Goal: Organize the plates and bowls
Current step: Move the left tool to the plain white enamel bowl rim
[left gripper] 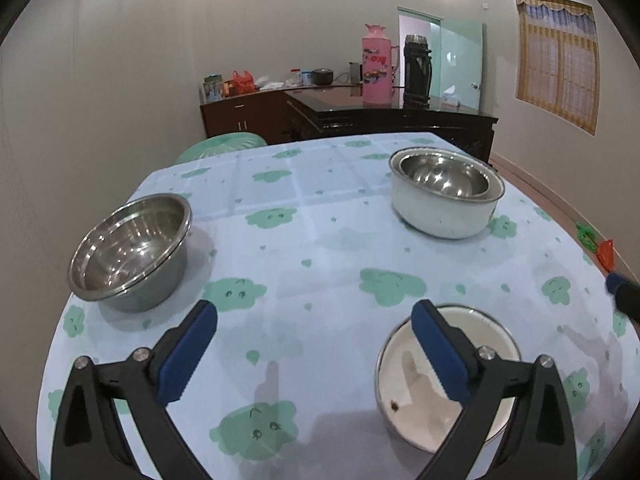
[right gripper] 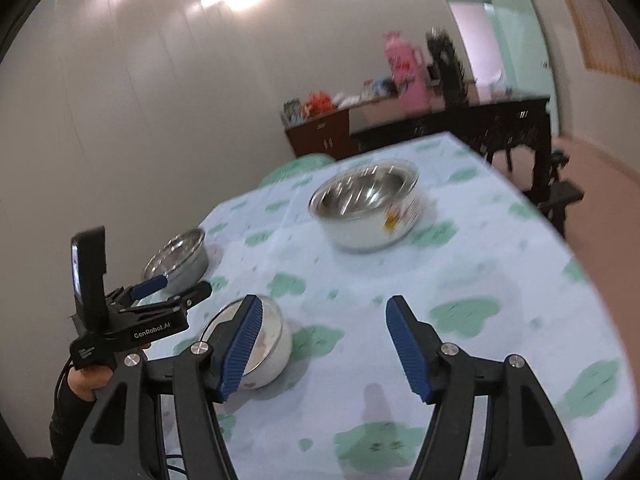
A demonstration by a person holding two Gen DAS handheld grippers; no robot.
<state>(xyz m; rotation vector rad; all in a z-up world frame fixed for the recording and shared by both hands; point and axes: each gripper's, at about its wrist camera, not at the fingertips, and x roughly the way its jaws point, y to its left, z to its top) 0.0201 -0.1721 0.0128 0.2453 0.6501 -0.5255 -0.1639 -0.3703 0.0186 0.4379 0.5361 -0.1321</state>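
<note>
On the cloud-print table stand a bare steel bowl at the left, and a large white bowl with a steel bowl nested inside it at the far right. A small white bowl sits near the front. My left gripper hangs open and empty above the cloth, its right finger in front of the small white bowl. My right gripper is open and empty too, just right of that bowl.
The table ends close behind the large bowl and curves off to the right. A green stool stands past the far edge. A dark sideboard carries a pink flask and a black flask.
</note>
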